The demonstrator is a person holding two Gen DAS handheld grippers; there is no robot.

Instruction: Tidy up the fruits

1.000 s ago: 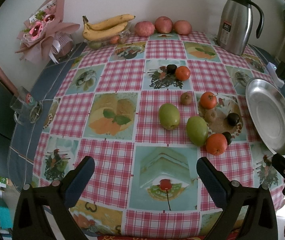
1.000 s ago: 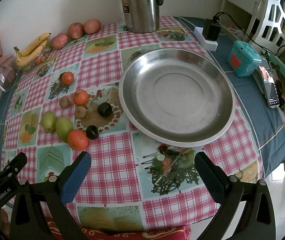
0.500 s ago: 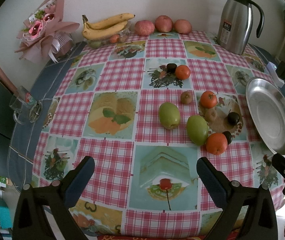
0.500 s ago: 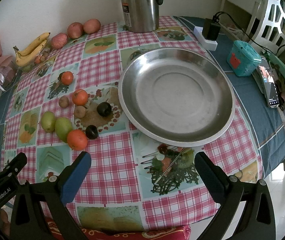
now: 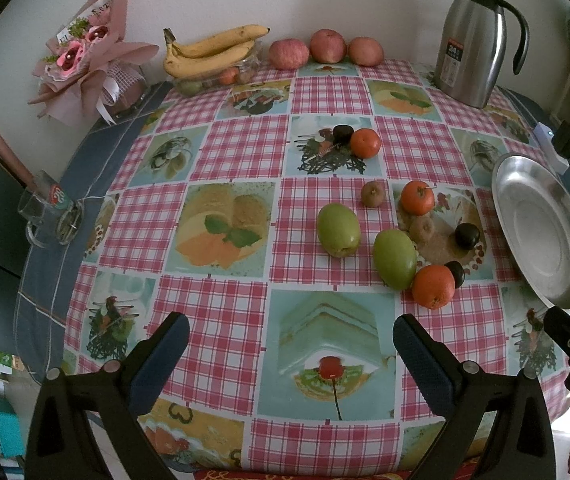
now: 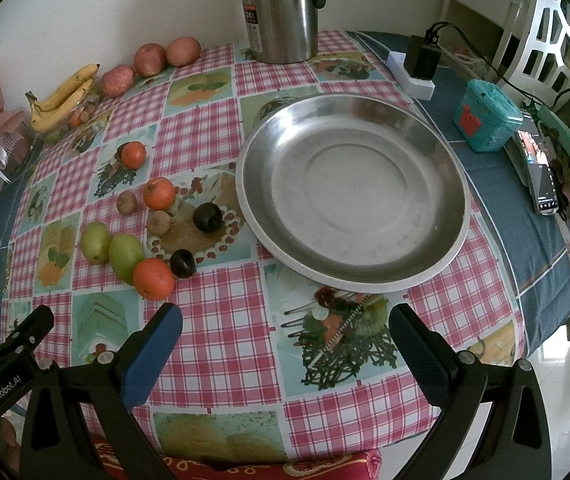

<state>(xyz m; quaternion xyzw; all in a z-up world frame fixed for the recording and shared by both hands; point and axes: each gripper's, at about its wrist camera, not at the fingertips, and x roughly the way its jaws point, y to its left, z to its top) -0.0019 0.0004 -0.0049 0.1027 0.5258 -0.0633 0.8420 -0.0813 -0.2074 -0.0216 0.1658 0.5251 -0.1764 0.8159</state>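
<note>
Left tongs (image 5: 287,354) gape wide above the near tabletop (image 5: 225,320), loose fruits (image 5: 395,258) beyond, steel plate (image 5: 541,236) right.

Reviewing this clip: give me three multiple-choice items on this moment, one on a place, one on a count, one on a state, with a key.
1. Where does the kettle stand?
A. beyond the metal plate, by the wall
B. on the plate
C. beside the bananas

2. How many oranges lie loose on the table?
A. one
B. three
C. five

3. How is the left gripper?
A. shut on a green fruit
B. open, holding nothing
C. shut on an orange

Key: 1 A, it stands behind the plate's far rim; 2 B, one, two, three; 3 B, fingers wide apart over bare cloth.
</note>
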